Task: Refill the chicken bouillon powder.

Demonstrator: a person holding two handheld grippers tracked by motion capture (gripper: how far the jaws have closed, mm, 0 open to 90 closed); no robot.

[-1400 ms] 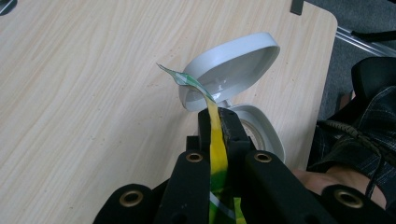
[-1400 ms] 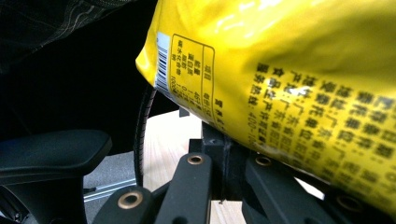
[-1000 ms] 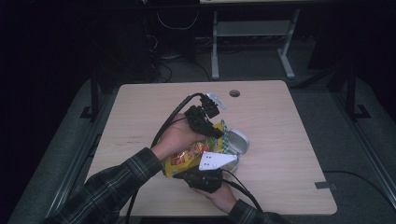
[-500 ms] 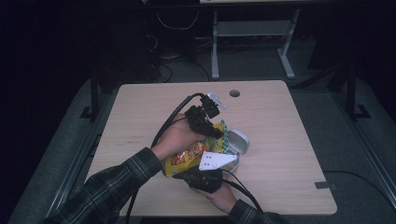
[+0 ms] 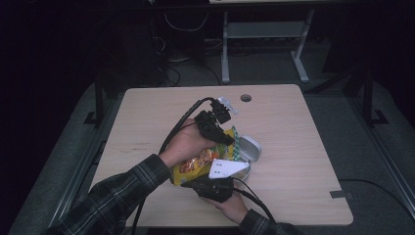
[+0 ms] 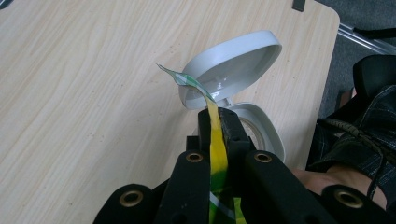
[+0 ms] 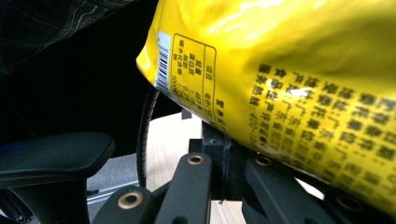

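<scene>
Both claws, left and right, pinch the snack bag.

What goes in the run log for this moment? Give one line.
left hand-held gripper: shut on snack bag top edge | right hand-held gripper: under bag, grip unclear | white container: lid open, on table

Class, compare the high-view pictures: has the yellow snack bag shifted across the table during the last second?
No. The yellow snack bag sits at the same spot beside the white container, which lies unchanged.
</scene>
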